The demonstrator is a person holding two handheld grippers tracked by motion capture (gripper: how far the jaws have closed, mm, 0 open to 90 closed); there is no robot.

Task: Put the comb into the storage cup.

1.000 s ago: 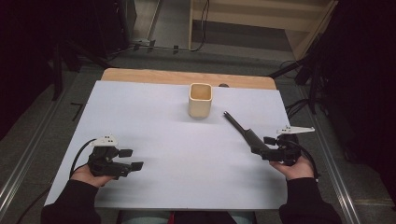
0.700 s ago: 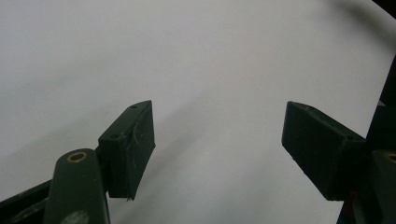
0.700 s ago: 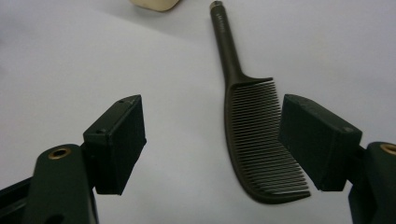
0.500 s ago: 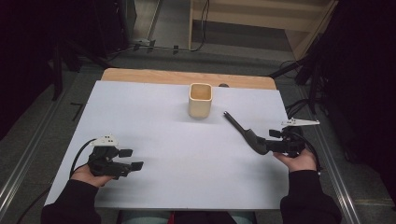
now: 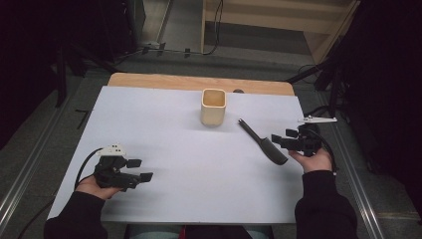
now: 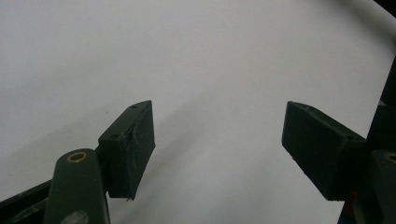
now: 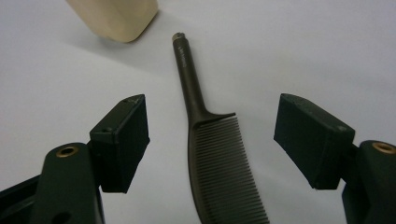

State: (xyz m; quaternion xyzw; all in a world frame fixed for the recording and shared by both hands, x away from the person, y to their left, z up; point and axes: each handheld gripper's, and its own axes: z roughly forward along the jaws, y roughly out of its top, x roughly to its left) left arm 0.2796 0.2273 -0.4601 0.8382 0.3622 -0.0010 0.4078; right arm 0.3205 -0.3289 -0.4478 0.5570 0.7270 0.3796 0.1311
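A big white bench (image 5: 164,129) fills the middle of the high view, with a strip of light wood along its far edge. Dark floor and black stands lie around it.

A person sits at the near side. Two arms in dark sleeves come in from the bottom.

A small cream cup (image 5: 213,106) stands upright near the far edge of the bench, in the middle. It is square with soft round corners, and its top is open.

The left gripper (image 5: 137,170) rests low on the near left part of the bench, held in the left hand (image 5: 94,185). A black cable loops away from it. Its jaws are open wide, and in the left gripper view there is just white bench between them. It is well apart from the cup.

The right gripper (image 5: 278,141) is on the right side, held in the right hand (image 5: 312,160). Its jaws stand open wide, though they have just been closing a little. They do not press on anything.

A dark comb (image 5: 262,141) lies flat on the bench, just to the right of the cup but not touching it. Its thin handle points toward the cup. Its wide end with the teeth points toward the right gripper. In the right gripper view the comb (image 7: 212,140) lies between the two jaws, with a gap on each side.
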